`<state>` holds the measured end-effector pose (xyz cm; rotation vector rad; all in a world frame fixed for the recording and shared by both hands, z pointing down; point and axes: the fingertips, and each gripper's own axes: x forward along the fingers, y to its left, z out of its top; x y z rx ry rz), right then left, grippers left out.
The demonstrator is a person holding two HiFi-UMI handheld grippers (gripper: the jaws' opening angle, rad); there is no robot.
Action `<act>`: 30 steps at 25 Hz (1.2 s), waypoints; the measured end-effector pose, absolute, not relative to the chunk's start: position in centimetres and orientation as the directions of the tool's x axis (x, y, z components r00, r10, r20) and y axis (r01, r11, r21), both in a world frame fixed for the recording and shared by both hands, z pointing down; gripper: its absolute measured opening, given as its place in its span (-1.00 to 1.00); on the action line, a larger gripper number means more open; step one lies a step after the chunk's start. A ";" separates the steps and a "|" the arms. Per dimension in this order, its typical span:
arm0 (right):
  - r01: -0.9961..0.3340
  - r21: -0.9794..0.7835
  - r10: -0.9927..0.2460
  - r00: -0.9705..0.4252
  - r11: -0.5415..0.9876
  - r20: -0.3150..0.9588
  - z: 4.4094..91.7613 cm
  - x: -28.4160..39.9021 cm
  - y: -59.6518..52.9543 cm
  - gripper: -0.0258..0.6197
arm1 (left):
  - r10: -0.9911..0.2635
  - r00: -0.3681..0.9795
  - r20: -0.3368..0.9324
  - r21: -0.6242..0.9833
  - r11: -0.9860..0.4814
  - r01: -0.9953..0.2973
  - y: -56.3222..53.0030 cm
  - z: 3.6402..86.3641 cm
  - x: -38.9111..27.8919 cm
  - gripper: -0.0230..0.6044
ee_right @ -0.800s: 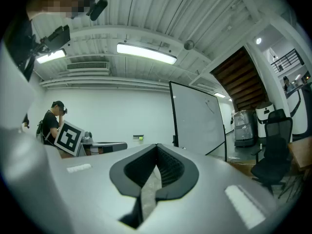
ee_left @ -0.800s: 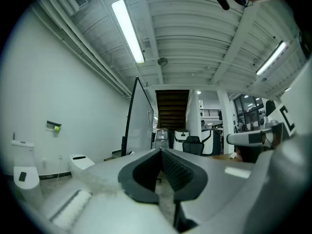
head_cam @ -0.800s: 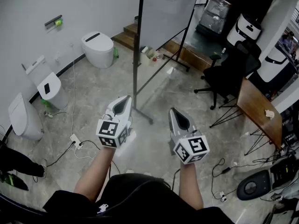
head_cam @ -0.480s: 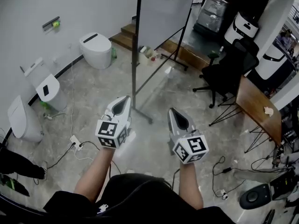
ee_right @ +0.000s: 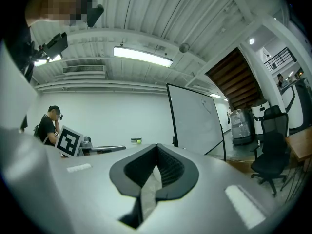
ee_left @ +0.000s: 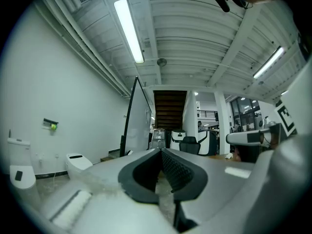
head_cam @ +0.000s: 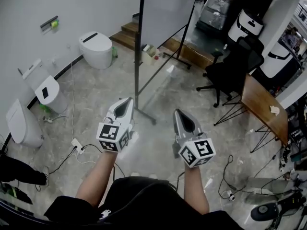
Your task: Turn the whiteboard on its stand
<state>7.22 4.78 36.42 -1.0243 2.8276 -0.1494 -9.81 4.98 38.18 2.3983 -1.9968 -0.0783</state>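
The whiteboard stands on a black stand ahead of me, its near post reaching the floor just past my hands. It shows edge-on in the left gripper view as the whiteboard and face-on in the right gripper view as the whiteboard. My left gripper is held level, shut and empty, short of the post. My right gripper is beside it, also level, jaws together with nothing between them. Neither touches the board.
White toilets line the left wall, with cables and a power strip on the floor. A black office chair and a wooden table stand at the right. A person sits far off in the right gripper view.
The view has shifted slightly, so the room slid a little in the frame. Both grippers stay side by side in the same pose, shut.
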 end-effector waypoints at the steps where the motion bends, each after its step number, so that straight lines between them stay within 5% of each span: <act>1: -0.630 -0.136 -0.643 -0.761 0.765 -0.087 36.5 7.0 4.8 -0.89 | -0.983 0.183 -0.027 0.046 -0.184 -0.982 5.0 38.2 -10.0 -0.92; 30: -0.624 -0.147 -0.636 -0.770 0.768 -0.051 38.7 2.6 3.2 -0.89 | -0.979 0.203 0.005 0.073 -0.202 -0.977 3.8 41.0 -14.7 -0.92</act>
